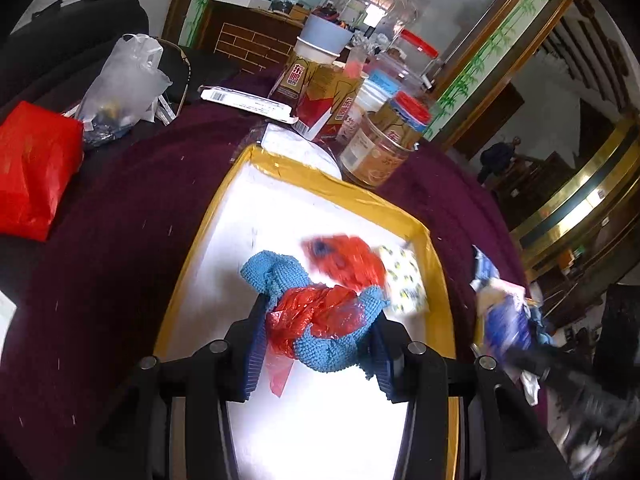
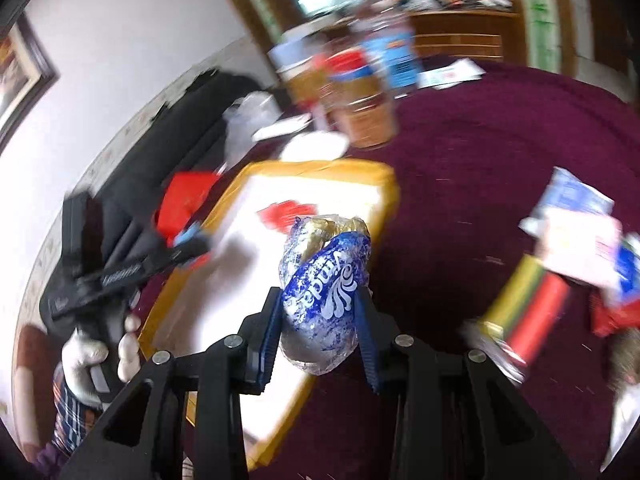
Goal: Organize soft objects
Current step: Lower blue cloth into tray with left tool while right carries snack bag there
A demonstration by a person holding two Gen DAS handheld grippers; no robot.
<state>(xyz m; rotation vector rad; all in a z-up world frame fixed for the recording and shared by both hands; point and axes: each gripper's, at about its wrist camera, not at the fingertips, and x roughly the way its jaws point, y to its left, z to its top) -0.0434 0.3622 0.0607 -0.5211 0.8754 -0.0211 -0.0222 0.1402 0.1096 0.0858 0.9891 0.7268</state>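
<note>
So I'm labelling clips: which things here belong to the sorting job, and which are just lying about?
Job: blue cloth, red plastic bag, blue wrapper, white tray.
Lying about: jar, drink cartons, clear bag.

In the right wrist view, the jars (image 2: 360, 92) and the packets (image 2: 576, 236) smear into blur. The red bag (image 1: 344, 260) in the left view is blurred, and the tray's (image 1: 434, 264) near end is cut off.

The left claw (image 1: 318, 334) clamps a blue cloth (image 1: 332, 350) and red plastic bag (image 1: 316, 312) above the yellow-rimmed tray (image 1: 340, 188).
</note>
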